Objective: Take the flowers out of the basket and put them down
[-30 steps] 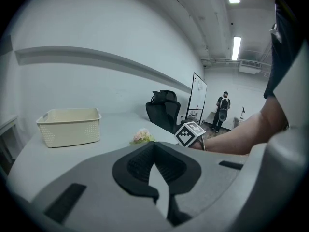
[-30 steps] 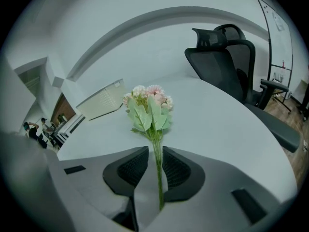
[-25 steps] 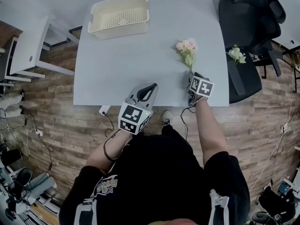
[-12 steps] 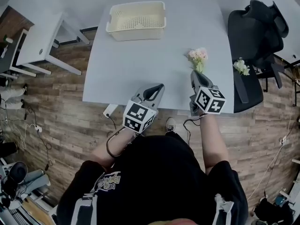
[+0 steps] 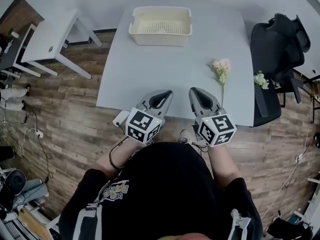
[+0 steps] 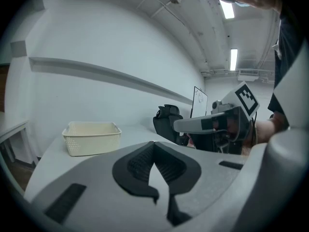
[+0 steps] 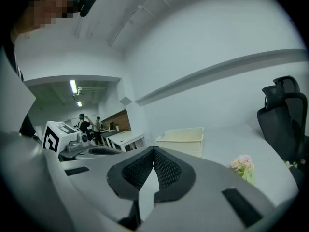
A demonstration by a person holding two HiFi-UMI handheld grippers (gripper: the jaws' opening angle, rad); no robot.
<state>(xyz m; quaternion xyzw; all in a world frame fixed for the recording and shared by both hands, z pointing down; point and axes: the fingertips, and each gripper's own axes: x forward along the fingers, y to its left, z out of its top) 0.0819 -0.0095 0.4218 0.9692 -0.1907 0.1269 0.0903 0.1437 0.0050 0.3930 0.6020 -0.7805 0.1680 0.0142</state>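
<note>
A pink flower sprig (image 5: 221,72) lies on the grey table (image 5: 165,69), right of centre; it also shows in the right gripper view as the flowers (image 7: 243,165). The cream basket (image 5: 161,25) stands at the table's far edge, and nothing shows inside it. It appears as the basket (image 6: 91,137) and the basket (image 7: 182,140) in the gripper views. My left gripper (image 5: 161,97) and right gripper (image 5: 196,95) hover side by side over the near edge, both shut with nothing in them. A second white sprig (image 5: 260,79) rests on the black chair (image 5: 275,59).
A white side table (image 5: 52,41) stands to the left on the wooden floor. The black office chair sits close against the table's right side. Cables (image 5: 30,129) run across the floor at left. People stand far off in the right gripper view.
The right gripper let go of the pink sprig, which stays on the table, pulled back left to the near edge and closed. The head view shifted. The left gripper held still.
</note>
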